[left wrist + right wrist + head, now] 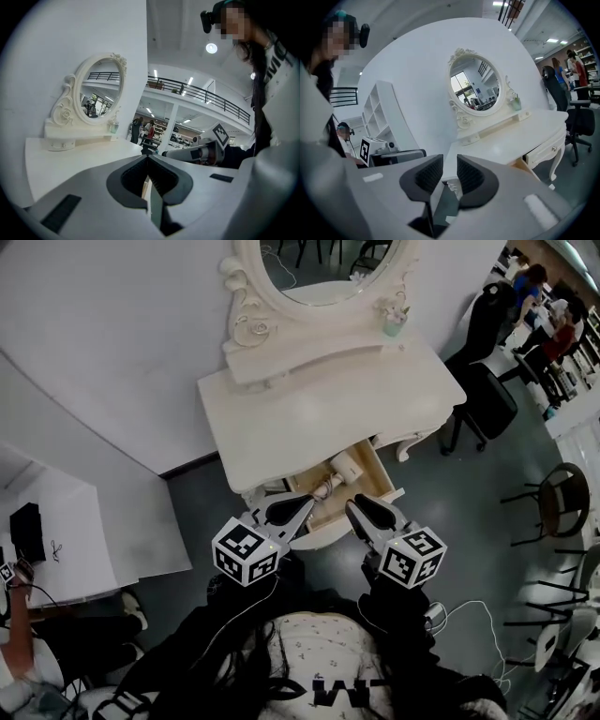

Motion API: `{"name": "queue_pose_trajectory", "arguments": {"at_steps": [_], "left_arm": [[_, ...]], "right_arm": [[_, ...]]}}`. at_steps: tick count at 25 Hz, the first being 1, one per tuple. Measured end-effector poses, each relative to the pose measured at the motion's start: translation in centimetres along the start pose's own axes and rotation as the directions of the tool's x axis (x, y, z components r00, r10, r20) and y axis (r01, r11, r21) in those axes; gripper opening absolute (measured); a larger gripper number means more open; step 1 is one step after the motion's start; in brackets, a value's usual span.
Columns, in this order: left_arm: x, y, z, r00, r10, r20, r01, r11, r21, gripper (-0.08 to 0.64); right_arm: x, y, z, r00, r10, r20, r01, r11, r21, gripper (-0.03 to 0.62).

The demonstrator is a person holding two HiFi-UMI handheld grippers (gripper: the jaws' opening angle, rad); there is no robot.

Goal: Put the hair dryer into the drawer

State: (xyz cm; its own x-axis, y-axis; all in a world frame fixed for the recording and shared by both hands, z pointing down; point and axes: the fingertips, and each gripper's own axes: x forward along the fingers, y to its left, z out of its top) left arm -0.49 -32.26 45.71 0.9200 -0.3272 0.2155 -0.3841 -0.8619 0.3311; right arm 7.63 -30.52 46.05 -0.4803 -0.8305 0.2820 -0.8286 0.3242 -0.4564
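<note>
Two: left claw [147, 158] shut, right claw [450, 159] ajar.

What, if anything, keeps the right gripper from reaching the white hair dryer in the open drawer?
Nothing visible; it probably can. The right gripper hovers empty by the front of the open wood-lined drawer, and the white hair dryer lies uncovered inside.

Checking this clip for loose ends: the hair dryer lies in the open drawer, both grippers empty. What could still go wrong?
Pushing the open drawer shut could jam the hair dryer, which lies slantwise in it. The left gripper and right gripper hover right at the drawer's front; a careless move might knock it or snag the dryer.
</note>
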Motion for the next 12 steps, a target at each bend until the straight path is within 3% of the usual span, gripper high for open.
{"name": "queue_pose_trajectory", "arguments": {"at_steps": [12], "left_arm": [[1.1, -10.0, -2.9, 0.979, 0.191, 0.074, -0.189, 0.981, -0.039, 0.0]], "right_arm": [[-9.5, 0.6, -3.2, 0.978, 0.194, -0.073, -0.2, 0.976, -0.087, 0.069]]}}
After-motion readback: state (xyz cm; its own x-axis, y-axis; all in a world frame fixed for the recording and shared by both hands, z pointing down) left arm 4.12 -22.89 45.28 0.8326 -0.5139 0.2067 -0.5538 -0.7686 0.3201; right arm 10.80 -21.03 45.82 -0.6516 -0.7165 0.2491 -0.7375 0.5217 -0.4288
